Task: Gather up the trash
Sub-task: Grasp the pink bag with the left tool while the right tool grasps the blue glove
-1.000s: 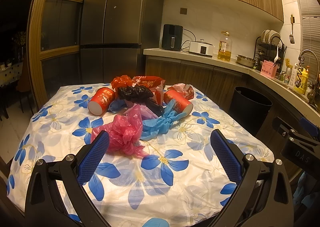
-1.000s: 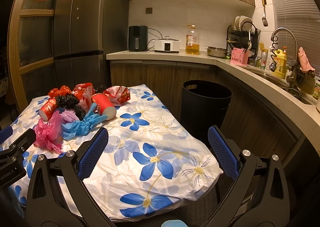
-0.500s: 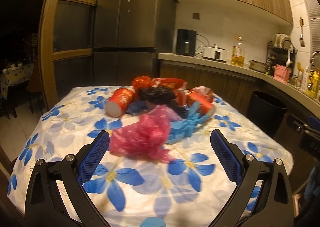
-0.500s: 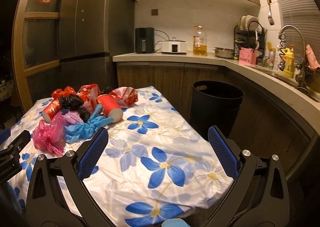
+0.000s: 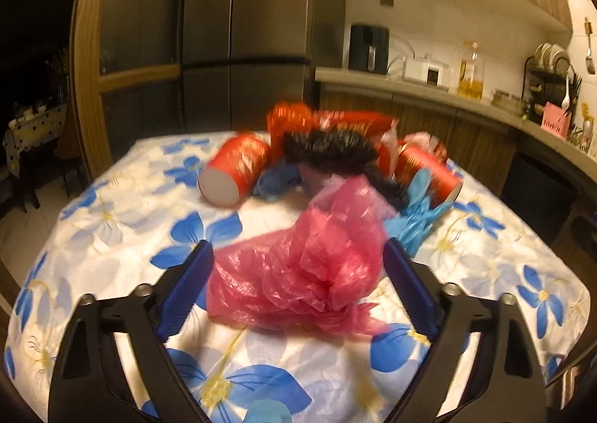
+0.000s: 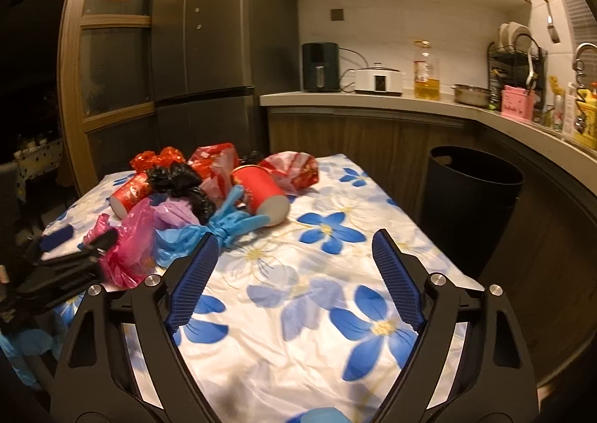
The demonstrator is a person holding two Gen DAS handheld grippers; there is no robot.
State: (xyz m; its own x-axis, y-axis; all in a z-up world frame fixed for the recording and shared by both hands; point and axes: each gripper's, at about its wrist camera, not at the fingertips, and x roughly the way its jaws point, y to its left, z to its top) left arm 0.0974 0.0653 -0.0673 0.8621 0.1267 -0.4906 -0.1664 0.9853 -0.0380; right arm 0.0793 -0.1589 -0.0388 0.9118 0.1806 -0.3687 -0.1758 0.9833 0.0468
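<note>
Trash sits heaped at the far end of the floral tablecloth [image 6: 335, 255]: red paper cups, black and blue bags, wrappers. Nearest lies a crumpled pink plastic bag [image 5: 298, 266], now framed between the fingers of the left gripper [image 5: 298, 266], whose jaws are closing, pads apparently not yet pressing. The right gripper [image 6: 291, 270] hovers over bare cloth, jaws narrowing on nothing, likely waiting. A black bin [image 6: 474, 195] stands beside the table, handy for dropping.

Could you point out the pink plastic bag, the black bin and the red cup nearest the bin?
pink plastic bag [image 5: 298, 273]: left wrist view, its crumpled middle.
black bin [image 6: 474, 206]: right wrist view, its front wall.
red cup [image 6: 257, 187]: right wrist view, its side.
</note>
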